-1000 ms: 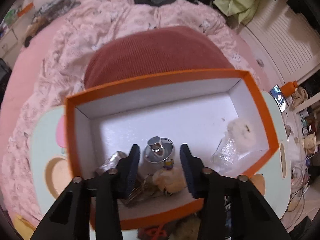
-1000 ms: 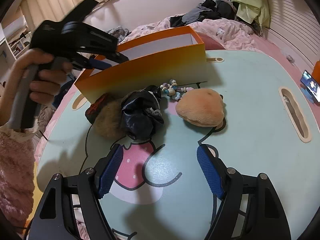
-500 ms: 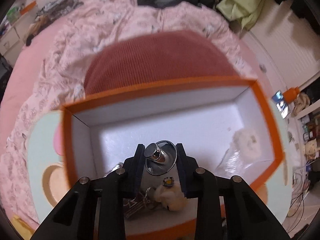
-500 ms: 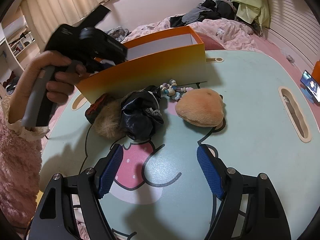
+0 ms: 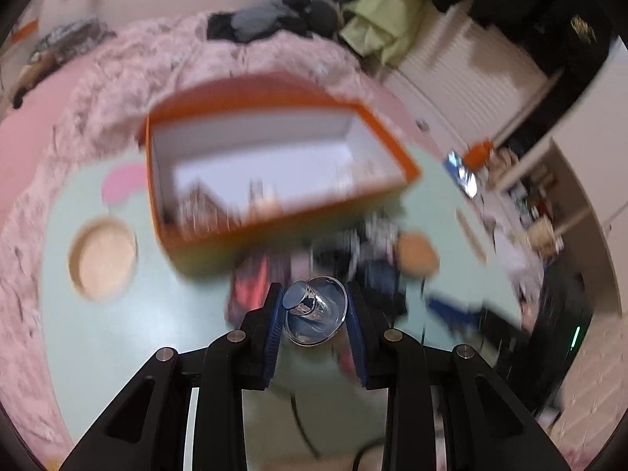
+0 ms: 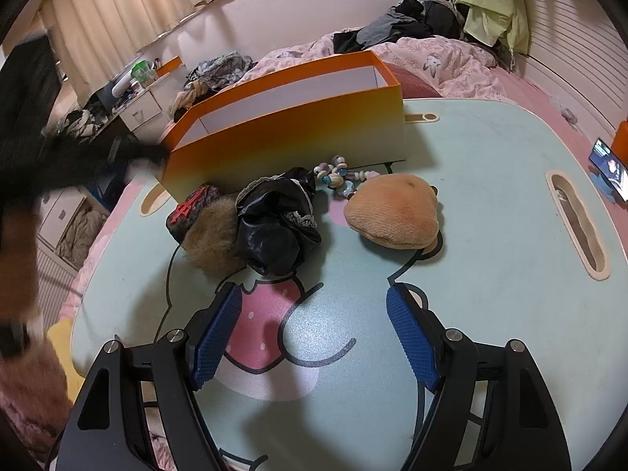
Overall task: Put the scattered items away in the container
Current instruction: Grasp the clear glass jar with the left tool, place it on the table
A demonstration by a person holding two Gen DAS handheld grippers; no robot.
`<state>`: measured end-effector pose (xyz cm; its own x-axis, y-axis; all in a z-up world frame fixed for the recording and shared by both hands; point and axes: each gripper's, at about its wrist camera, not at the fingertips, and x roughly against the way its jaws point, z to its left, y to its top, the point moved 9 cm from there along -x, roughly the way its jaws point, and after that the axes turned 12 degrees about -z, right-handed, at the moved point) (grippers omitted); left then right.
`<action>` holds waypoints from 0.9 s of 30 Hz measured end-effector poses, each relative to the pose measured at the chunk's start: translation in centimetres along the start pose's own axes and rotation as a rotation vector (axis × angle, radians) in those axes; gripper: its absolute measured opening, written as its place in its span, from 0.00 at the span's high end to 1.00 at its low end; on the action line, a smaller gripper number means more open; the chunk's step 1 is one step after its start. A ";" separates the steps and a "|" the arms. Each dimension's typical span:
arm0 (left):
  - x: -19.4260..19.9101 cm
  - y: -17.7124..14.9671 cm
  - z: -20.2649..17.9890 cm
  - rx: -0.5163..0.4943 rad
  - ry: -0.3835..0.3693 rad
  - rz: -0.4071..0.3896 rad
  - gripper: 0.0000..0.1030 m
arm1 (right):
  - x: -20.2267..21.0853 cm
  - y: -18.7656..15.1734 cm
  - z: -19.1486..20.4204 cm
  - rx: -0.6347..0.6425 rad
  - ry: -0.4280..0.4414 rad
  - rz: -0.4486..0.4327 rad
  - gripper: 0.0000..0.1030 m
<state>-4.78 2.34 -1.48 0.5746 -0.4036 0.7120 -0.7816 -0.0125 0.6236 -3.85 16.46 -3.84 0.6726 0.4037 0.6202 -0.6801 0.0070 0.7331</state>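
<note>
The mint table [image 6: 490,180] carries the orange box [image 6: 298,133] at its far edge. Before it lie the tan plush [image 6: 394,216], black pouch [image 6: 276,223] and beads [image 6: 337,174]. The right gripper [image 6: 314,337] gapes wide, empty. The left gripper [image 5: 314,316] pinches a silver cup [image 5: 316,310] above the table.

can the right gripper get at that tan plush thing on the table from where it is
Probably yes. The right gripper stands open and empty over bare table, and the tan plush lies just ahead, slightly right, with nothing between. The black crumpled item sits apart to its left.
</note>
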 end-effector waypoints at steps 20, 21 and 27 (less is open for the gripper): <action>-2.1 -3.7 1.0 -0.083 0.154 -0.089 0.34 | -0.1 0.1 0.1 -0.001 -0.003 0.004 0.26; -1.9 -3.6 0.9 -0.088 0.160 -0.096 0.33 | -0.1 0.1 0.1 -0.002 -0.002 0.004 0.26; 0.3 -3.9 0.9 -0.076 0.215 -0.174 0.27 | -0.1 0.2 0.1 -0.003 -0.002 0.005 0.26</action>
<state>-1.79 1.42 -3.93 0.7432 -0.1982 0.6390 -0.6508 0.0075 0.7592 -4.04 16.29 -3.77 0.6700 0.4016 0.6244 -0.6841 0.0075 0.7293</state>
